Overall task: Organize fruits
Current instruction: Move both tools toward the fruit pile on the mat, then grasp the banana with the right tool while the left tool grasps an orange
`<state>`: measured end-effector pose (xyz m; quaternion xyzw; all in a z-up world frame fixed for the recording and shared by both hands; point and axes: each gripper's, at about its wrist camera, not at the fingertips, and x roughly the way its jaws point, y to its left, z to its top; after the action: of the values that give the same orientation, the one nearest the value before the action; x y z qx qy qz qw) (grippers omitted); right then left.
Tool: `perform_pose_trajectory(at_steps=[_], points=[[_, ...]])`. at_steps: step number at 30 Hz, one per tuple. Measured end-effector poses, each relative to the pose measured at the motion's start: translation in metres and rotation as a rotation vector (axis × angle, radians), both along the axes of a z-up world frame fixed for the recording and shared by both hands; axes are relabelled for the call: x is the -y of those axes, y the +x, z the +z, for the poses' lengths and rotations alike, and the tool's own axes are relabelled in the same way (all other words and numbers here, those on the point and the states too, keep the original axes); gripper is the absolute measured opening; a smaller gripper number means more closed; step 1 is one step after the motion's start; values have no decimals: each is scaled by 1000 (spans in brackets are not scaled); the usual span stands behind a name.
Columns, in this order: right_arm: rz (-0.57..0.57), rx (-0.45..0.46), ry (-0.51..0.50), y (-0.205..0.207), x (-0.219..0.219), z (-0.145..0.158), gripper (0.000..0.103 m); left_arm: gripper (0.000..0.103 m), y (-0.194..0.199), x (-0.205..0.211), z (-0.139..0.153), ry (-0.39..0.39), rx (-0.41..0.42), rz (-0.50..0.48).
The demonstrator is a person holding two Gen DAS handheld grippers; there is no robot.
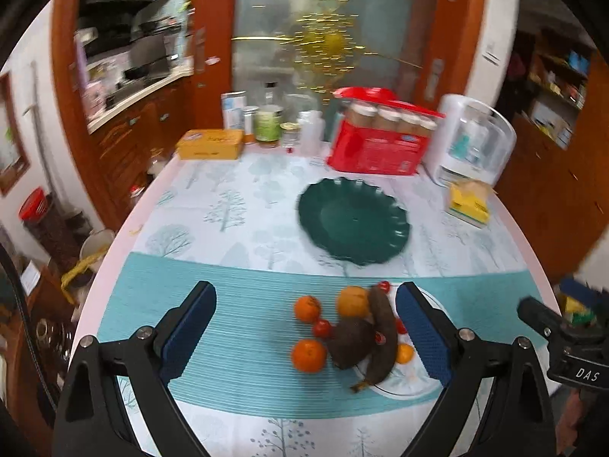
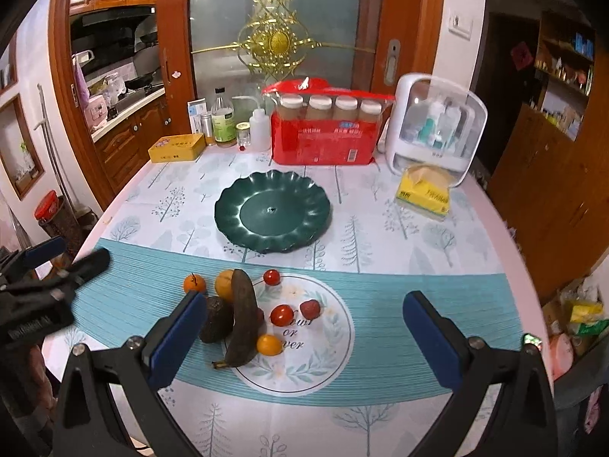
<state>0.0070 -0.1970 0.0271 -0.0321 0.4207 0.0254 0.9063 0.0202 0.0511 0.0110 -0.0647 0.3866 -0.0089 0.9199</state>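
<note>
Both claws hung wide and empty: left gripper (image 1: 306,337), right gripper (image 2: 304,339). Banana (image 2: 240,318) lay among the fruit before the plate (image 2: 243,224); looked overripe, soft, so grip mid-body, gently.

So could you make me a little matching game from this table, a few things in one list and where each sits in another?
Things:
1. green plate
2. banana
3. yellow tin
4. tissue pack

Places:
A. far left corner of the table, beside the bottles
B. right side, in front of the white organiser
C. middle of the table, nothing on it
D. near edge, among the oranges and small tomatoes

Pairs: 1-C, 2-D, 3-A, 4-B
</note>
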Motion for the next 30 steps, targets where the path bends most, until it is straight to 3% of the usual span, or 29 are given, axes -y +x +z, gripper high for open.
perform_pose_trajectory(at_steps=[5,13,19,23,30], points=[[2,-53,-9,11,3,-30,101,95,11,-23,-30,-33,-95,26],[77,-165,13,19,-9,-80,89,95,24,-15,-90,24,-208,-40],[98,-246,113,41,-13,-116,78,93,44,-5,-140,24,-289,-77],[104,-269,152,60,-16,-135,73,81,57,-4,-168,-24,-362,-80],[124,-331,252,90,-23,-160,64,78,64,3,-189,-40,-404,-111]])
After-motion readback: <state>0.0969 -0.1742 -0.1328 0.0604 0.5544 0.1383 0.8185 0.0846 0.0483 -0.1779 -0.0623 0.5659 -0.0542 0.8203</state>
